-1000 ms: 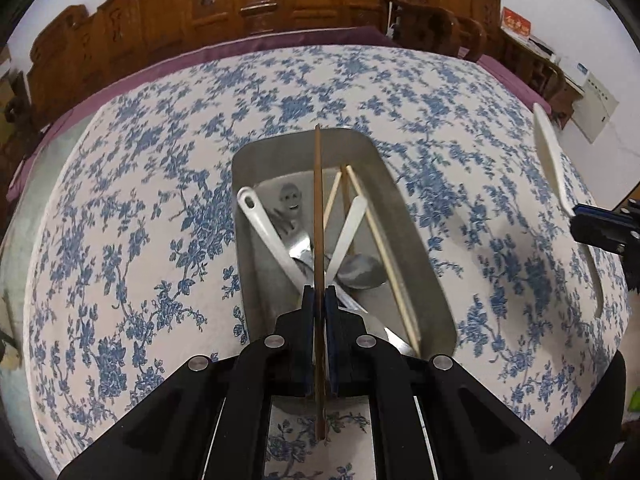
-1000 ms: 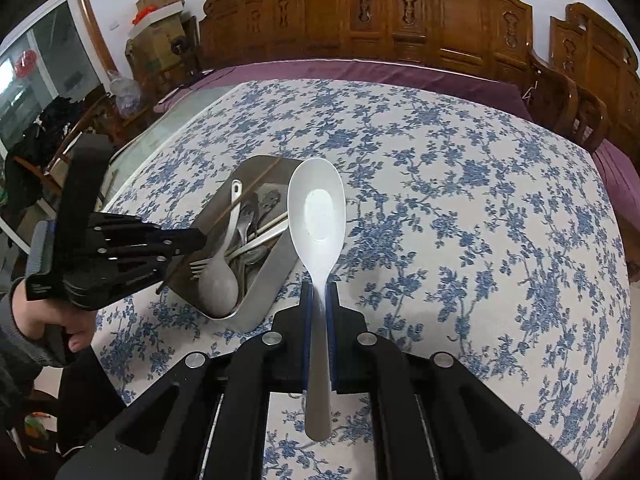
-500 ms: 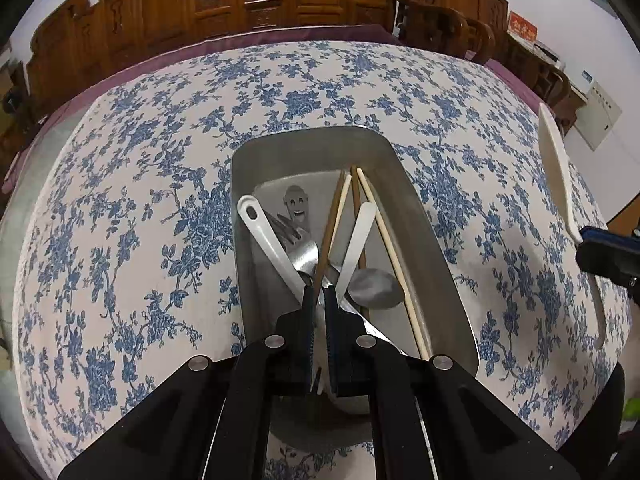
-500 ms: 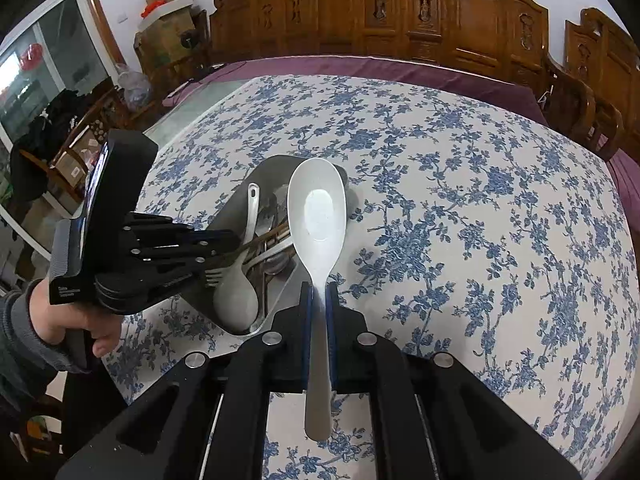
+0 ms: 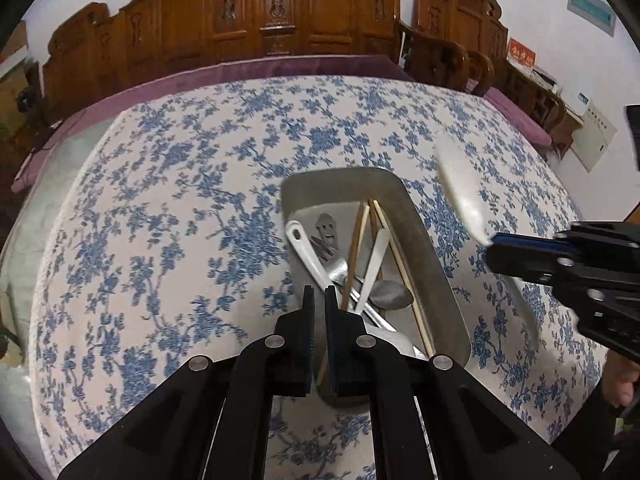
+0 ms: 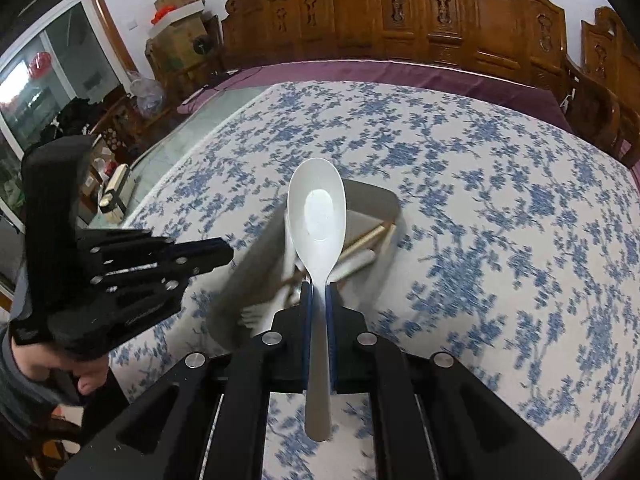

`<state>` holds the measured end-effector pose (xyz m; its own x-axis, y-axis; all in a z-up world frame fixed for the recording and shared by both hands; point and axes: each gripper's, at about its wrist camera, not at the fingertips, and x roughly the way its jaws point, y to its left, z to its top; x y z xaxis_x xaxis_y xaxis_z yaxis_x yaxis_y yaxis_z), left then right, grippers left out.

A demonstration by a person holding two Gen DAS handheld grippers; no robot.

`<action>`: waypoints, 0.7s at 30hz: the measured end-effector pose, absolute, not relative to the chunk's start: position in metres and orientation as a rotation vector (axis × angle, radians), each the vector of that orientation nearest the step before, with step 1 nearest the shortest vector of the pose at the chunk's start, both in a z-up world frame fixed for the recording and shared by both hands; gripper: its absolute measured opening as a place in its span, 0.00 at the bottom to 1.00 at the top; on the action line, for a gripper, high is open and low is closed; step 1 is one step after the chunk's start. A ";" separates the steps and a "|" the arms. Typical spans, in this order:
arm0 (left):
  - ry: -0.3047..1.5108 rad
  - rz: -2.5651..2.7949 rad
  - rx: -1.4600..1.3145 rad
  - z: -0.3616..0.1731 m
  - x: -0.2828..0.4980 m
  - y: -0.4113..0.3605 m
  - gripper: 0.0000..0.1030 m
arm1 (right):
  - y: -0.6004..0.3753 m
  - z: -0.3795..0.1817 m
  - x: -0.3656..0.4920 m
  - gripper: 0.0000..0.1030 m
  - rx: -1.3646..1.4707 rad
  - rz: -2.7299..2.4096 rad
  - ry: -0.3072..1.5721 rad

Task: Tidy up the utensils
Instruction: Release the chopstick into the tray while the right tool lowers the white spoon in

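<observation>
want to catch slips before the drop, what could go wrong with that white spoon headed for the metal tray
The right gripper pinches the white spoon only by its thin handle, bowl far forward, so it may swivel or slip. The metal tray already holds crossed chopsticks and cutlery, so the spoon could land on top and stick out. The left gripper, shut and empty, sits close over the tray's near end and may get bumped.

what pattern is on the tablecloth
Blue flowers on white, clearest on the tablecloth in the right wrist view.

- My left gripper [image 5: 319, 300]: jaws closed, empty, above metal tray [image 5: 436, 264].
- Tray contents: chopsticks [image 5: 354, 248], white ladle [image 5: 310, 254], metal spoon [image 5: 390, 296].
- My right gripper [image 5: 494, 248]: clamps white spoon [image 5: 460, 196], blurred.
- Floral tablecloth [image 5: 180, 220] beneath.
</observation>
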<state>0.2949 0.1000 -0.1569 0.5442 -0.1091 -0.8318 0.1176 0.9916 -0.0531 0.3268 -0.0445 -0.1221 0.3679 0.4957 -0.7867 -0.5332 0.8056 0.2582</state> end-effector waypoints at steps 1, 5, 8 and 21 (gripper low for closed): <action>0.979 -0.131 0.007 -0.154 0.293 0.103 0.04 | -0.040 -0.124 0.329 0.08 -0.041 0.660 0.996; 0.959 -0.119 -0.007 -0.146 0.287 0.115 0.04 | -0.025 -0.132 0.336 0.08 -0.032 0.651 1.009; 0.941 -0.109 -0.018 -0.140 0.283 0.123 0.04 | -0.016 -0.140 0.343 0.08 -0.010 0.637 1.029; 0.920 -0.084 -0.041 -0.133 0.275 0.142 0.04 | 0.009 -0.181 0.381 0.08 -0.014 0.558 1.117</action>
